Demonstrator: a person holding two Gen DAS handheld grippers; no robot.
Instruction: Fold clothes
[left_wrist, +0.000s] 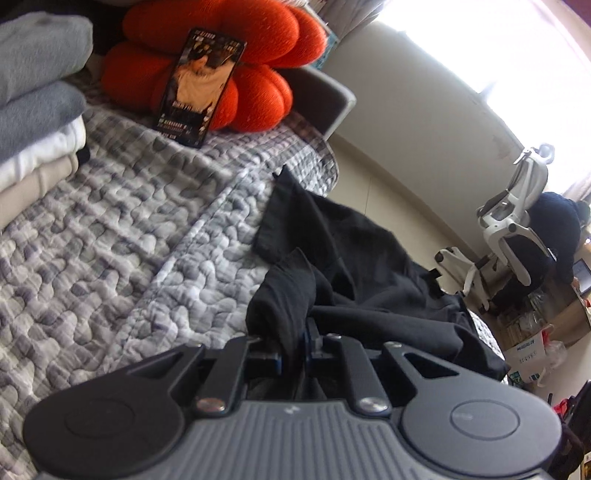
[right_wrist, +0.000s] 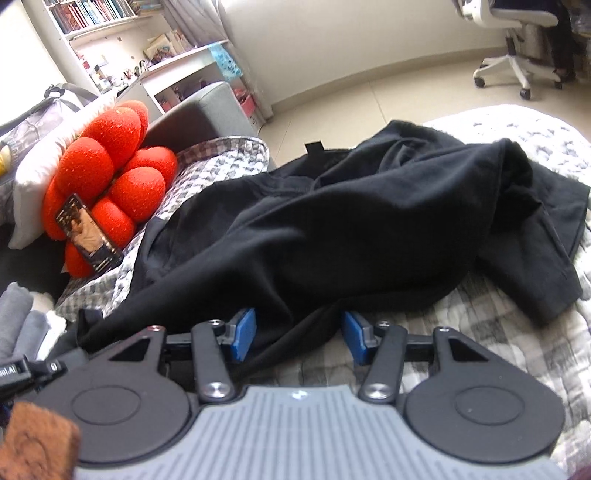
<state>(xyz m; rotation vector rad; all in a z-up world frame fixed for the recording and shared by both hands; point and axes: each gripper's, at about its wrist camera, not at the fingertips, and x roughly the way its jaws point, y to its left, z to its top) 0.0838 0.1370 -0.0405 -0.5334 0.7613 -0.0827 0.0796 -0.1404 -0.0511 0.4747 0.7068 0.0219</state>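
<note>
A crumpled black garment (right_wrist: 351, 221) lies across the grey quilted bed cover (left_wrist: 110, 240), reaching to the bed's far edge. In the left wrist view my left gripper (left_wrist: 295, 343) is shut on a bunched fold of the black garment (left_wrist: 354, 258), and the cloth rises out of the jaws and hides the pads. In the right wrist view my right gripper (right_wrist: 299, 334) stands open over the garment's near hem. The cloth lies loosely between its blue pads (right_wrist: 243, 332), which do not clamp it.
A stack of folded grey, white and beige clothes (left_wrist: 37, 110) sits at the bed's left. An orange flower cushion (right_wrist: 107, 184) with a dark picture card (left_wrist: 199, 88) leaning on it is at the head. Beyond the bed edge are floor, a white office chair (right_wrist: 517, 48) and shelves (right_wrist: 110, 37).
</note>
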